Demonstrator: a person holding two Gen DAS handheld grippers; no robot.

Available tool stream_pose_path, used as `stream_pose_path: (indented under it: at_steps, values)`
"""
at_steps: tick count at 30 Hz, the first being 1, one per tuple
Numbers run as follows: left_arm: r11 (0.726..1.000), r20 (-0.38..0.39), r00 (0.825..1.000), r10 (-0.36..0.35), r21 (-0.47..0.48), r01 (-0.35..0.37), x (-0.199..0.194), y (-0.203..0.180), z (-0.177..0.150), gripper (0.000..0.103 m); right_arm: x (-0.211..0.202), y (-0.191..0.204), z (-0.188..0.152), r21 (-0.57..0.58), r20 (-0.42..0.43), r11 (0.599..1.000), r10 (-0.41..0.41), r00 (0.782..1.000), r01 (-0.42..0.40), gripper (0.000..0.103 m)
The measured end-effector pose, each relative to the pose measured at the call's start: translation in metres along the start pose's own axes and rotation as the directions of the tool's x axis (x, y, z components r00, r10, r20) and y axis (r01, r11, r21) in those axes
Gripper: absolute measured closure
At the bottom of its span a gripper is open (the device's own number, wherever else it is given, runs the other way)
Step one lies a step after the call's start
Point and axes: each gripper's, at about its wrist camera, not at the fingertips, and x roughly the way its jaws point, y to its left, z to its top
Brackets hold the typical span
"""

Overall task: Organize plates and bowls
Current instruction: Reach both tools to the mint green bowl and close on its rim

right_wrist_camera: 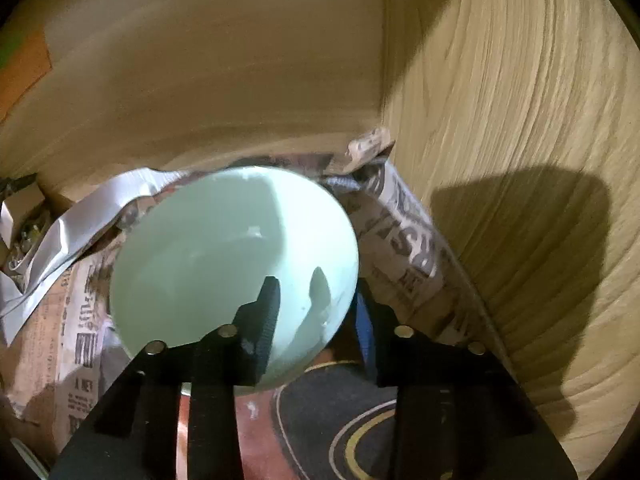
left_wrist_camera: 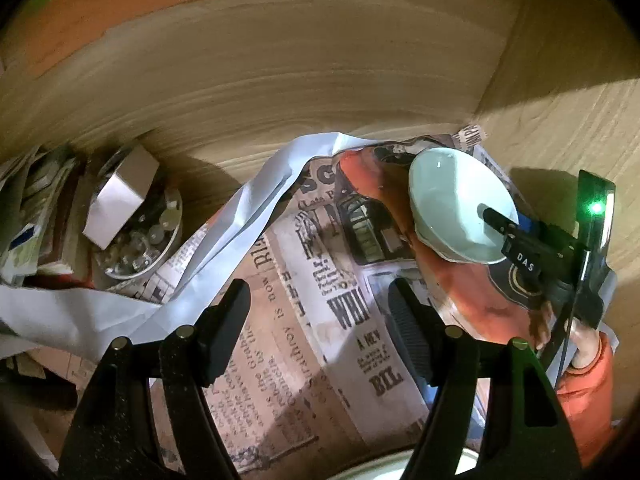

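- Your right gripper (right_wrist_camera: 316,312) pinches the rim of a pale green bowl (right_wrist_camera: 224,256), one finger inside the bowl and the other outside its wall at about 4 o'clock, which is why the bowl hangs tilted rather than sitting flat.
- Seen from the left wrist, the same bowl (left_wrist_camera: 460,212) sits toward 2 o'clock, carried over a newspaper (left_wrist_camera: 304,300) that lines the floor of a wooden cabinet (left_wrist_camera: 280,80); whether its foot touches the paper cannot be told.
- The paper appears to be there as a liner, so crockery lands on print rather than bare wood.
- Your left gripper (left_wrist_camera: 320,316) is spread wide and holds nothing, its fingers hovering above the newspaper at 6 o'clock, likely kept free to steady or take the next piece.
- A pale rim (left_wrist_camera: 400,468), possibly another dish, peeks in at the bottom edge of the left view between the fingers; too little shows to name it.
- At 9 o'clock, well apart from the bowl, a round glass dish (left_wrist_camera: 140,236) holds small clear pieces and a silver box (left_wrist_camera: 120,196), with a white paper strip (left_wrist_camera: 240,216) trailing between.
- The bowl is held close to the back right corner, probably to leave room in front.
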Motion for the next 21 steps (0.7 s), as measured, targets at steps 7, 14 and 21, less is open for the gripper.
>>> stream_pose_path:
  at_steps: [7, 14, 21]
  values:
    - [1.000, -0.026, 1.000, 0.015, 0.026, -0.015, 0.021, -0.012, 0.007, 0.032, -0.004, 0.000, -0.006, -0.008, -0.007, 0.999, 0.048, 0.999, -0.048, 0.077]
    - [1.000, -0.049, 0.999, 0.019, 0.012, -0.018, 0.039, -0.012, 0.015, 0.032, -0.017, 0.025, -0.022, -0.140, -0.055, 0.967, 0.207, 0.977, -0.213, 0.079]
    - [1.000, -0.116, 0.993, 0.021, 0.006, -0.020, 0.059, -0.008, 0.013, 0.044, -0.032, 0.044, -0.036, -0.219, -0.112, 0.921, 0.303, 0.947, -0.321, 0.081]
